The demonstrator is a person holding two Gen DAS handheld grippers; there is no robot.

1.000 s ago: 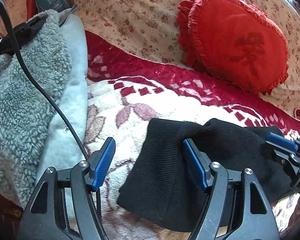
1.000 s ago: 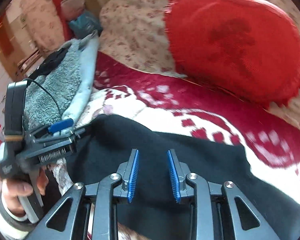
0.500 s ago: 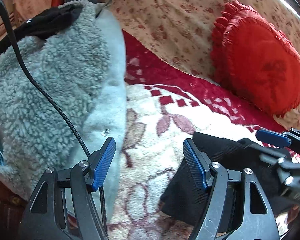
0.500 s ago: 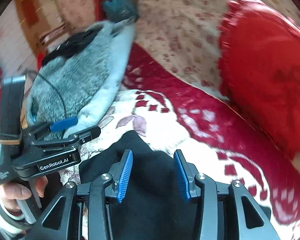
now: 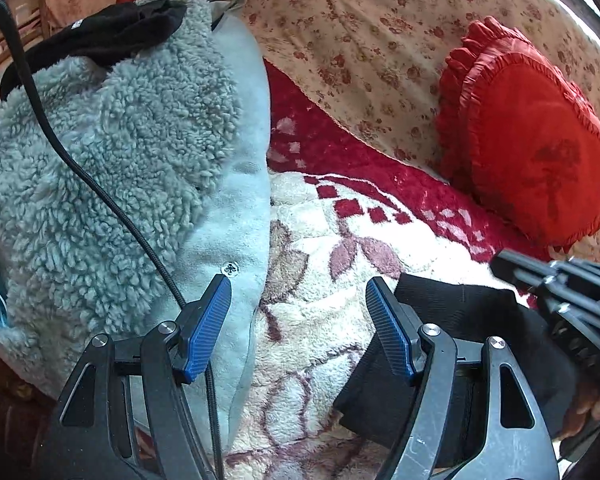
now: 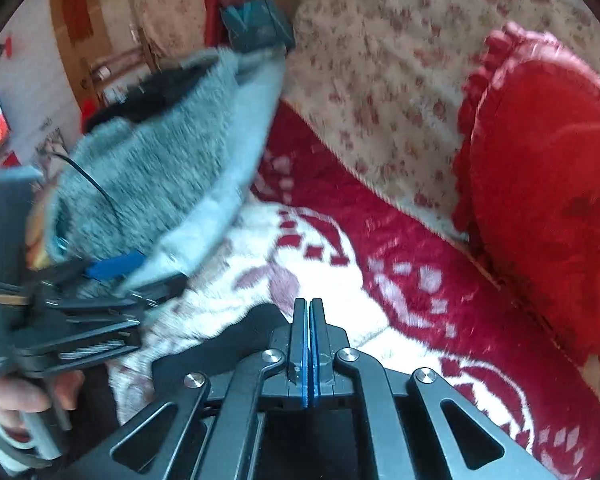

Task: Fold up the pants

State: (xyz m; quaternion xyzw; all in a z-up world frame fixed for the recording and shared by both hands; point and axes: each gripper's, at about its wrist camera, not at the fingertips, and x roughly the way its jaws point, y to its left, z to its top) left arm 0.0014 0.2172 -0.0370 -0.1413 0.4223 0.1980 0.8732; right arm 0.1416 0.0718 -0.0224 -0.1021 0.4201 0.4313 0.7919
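- Left wrist view: the fleece jacket (image 5: pixel 112 184) lay far left, its cable (image 5: pixel 100 196) crossing it.
- The left gripper (image 5: pixel 298 330) stood wide apart, holding nothing, over the floral blanket (image 5: pixel 312 320).
- The black pants (image 5: pixel 472 344) lay bunched at lower right, under its right finger.
- The right gripper (image 6: pixel 309 346) had its pads pressed together; whether cloth was pinched, I cannot tell.
- Risk: with only one grip, if any, the bundle could slump and the fold come undone.
- The red heart cushion (image 5: pixel 536 152) sat well apart.
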